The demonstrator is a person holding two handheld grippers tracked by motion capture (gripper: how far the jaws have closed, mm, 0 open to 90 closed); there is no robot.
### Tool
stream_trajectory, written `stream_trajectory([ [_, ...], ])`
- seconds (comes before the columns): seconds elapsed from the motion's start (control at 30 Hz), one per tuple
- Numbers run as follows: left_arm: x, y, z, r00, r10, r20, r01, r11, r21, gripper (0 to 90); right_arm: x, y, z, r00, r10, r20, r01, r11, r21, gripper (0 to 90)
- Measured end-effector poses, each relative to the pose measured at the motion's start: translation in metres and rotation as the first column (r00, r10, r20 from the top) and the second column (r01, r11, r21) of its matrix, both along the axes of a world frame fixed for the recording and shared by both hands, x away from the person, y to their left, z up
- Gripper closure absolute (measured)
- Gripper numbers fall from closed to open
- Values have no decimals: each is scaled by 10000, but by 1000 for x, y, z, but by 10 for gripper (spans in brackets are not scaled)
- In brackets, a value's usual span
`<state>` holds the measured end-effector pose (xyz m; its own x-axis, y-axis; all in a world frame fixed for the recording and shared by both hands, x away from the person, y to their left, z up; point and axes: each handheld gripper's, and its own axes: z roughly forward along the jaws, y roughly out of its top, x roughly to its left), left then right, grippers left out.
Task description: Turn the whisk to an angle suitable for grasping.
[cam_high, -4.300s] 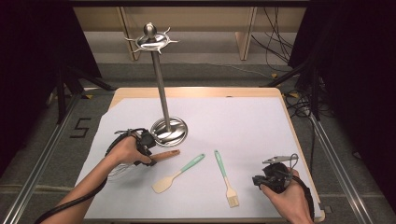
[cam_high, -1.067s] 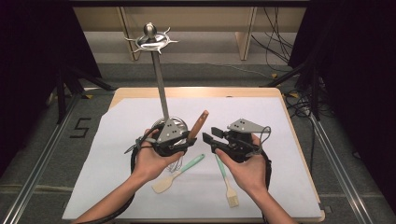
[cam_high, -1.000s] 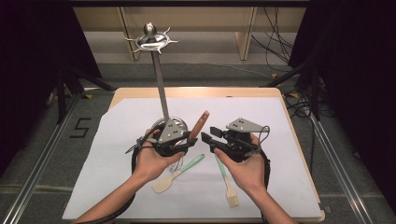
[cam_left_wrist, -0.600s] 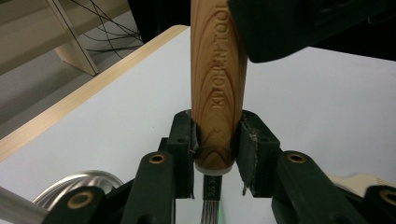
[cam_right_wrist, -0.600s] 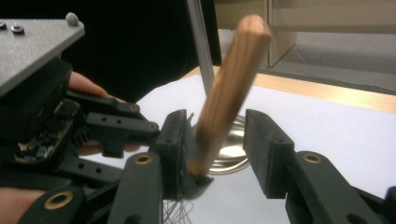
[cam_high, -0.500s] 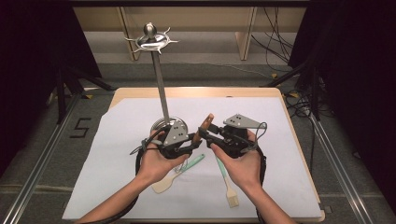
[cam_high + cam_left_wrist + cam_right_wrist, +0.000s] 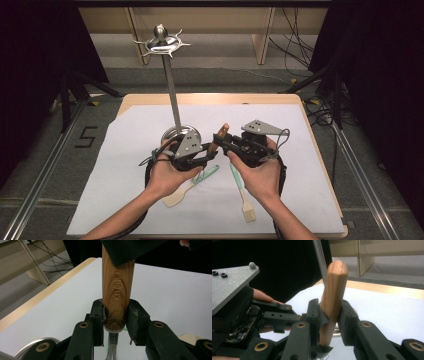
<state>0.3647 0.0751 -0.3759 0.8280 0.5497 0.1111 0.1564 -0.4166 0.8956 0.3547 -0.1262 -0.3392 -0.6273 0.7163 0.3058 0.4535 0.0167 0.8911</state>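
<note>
Above the white table sheet [image 7: 125, 165], the left gripper [image 7: 202, 156] is pinching the lower end of a wooden handle [image 7: 218, 140], its pads pressed against the grain on both sides just where a metal shank [image 7: 113, 338] leaves the wood. The handle is rising tilted between the two hands, in front of the steel utensil stand [image 7: 170, 95]. The right gripper [image 7: 222, 142], whose jaws have just been closing, is now clamping the same handle higher up. A teal-handled spatula [image 7: 192, 181] and a teal-handled pastry brush [image 7: 243, 195] are lying on the sheet beneath the hands.
</note>
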Motion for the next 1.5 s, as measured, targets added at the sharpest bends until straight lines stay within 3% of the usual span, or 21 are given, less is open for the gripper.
stream_trajectory([
  [0.1, 1, 5, 2, 9988, -451, -176, 447, 9988, -215, 650, 2, -2, 2, 9982, 341, 485, -329, 9991, -263, 739],
  [0.13, 1, 8, 2, 9977, -619, -268, 609, 9976, -332, 627, 0, -2, 4, 9988, 350, 344, -344, 9992, -182, 740],
  [0.27, 4, 20, 5, 9917, -1197, -466, 1159, 9903, -767, 545, 1, -8, 11, 9939, 798, 756, -776, 9965, -317, 742],
  [0.37, 6, 28, 7, 9820, -1661, -904, 1529, 9787, -1371, 533, 1, -12, 17, 9909, 1162, 683, -1130, 9924, -488, 744],
  [0.5, 9, 32, 8, 9657, -2242, -1309, 1943, 9586, -2084, 544, 0, -13, 19, 9874, 1457, 623, -1443, 9892, -265, 745],
  [0.57, 10, 31, 7, 9551, -2544, -1516, 2141, 9469, -2399, 544, 2, -14, 18, 9818, 1629, 978, -1602, 9865, -345, 744],
  [0.67, 13, 30, 8, 9430, -3037, -1362, 2638, 9314, -2507, 546, 0, -15, 19, 9775, 1968, 754, -1950, 9803, -300, 745],
  [0.7, 11, 29, 7, 9396, -3012, -1627, 2504, 9287, -2734, 549, 0, -15, 18, 9763, 1980, 877, -1968, 9802, -222, 744],
  [0.77, 10, 27, 7, 9369, -3106, -1603, 2626, 9282, -2636, 554, -2, -15, 18, 9786, 1945, 676, -1936, 9809, -198, 745],
  [0.8, 10, 26, 7, 9336, -3174, -1663, 2671, 9258, -2675, 557, -1, -15, 17, 9732, 2107, 920, -2105, 9775, -125, 744],
  [0.87, 10, 24, 7, 9287, -3305, -1682, 2789, 9214, -2706, 562, -1, -16, 18, 9707, 2259, 819, -2257, 9741, -107, 744],
  [0.9, 12, 23, 7, 9232, -3498, -1589, 2982, 9131, -2781, 567, -2, -15, 18, 9704, 2241, 906, -2249, 9744, -9, 745],
  [0.97, 13, 22, 8, 9166, -3684, -1556, 3156, 9053, -2843, 573, -3, -15, 19, 9681, 2372, 807, -2370, 9714, -130, 745],
  [1.0, 12, 22, 8, 9171, -3597, -1719, 3014, 9078, -2916, 575, -3, -15, 19, 9656, 2457, 847, -2453, 9693, -159, 745],
  [1.03, 13, 21, 8, 9150, -3629, -1764, 3016, 9055, -2984, 578, -4, -14, 19, 9704, 2310, 704, -2312, 9729, -59, 745],
  [1.07, 12, 21, 8, 9161, -3535, -1893, 2885, 9089, -3010, 591, -4, -12, 18, 9691, 2329, 809, -2341, 9722, 57, 744],
  [1.1, 12, 20, 8, 9134, -3564, -1969, 2869, 9064, -3100, 599, -3, -13, 18, 9651, 2481, 844, -2479, 9687, -122, 744],
  [1.2, 12, 20, 8, 9202, -3361, -2008, 2654, 9126, -3109, 635, -3, -13, 18, 9646, 2484, 886, -2485, 9686, -103, 744],
  [1.23, 12, 21, 8, 9207, -3360, -1985, 2665, 9129, -3091, 678, -3, -12, 18, 9665, 2415, 873, -2430, 9700, 77, 744],
  [1.43, 13, 24, 9, 9224, -3399, -1833, 2749, 9113, -3065, 699, -3, -11, 18, 9647, 2490, 859, -2507, 9680, 91, 744],
  [1.5, 11, 25, 9, 9240, -3273, -1980, 2580, 9154, -3090, 700, -3, -11, 18, 9633, 2529, 900, -2544, 9671, 50, 743],
])
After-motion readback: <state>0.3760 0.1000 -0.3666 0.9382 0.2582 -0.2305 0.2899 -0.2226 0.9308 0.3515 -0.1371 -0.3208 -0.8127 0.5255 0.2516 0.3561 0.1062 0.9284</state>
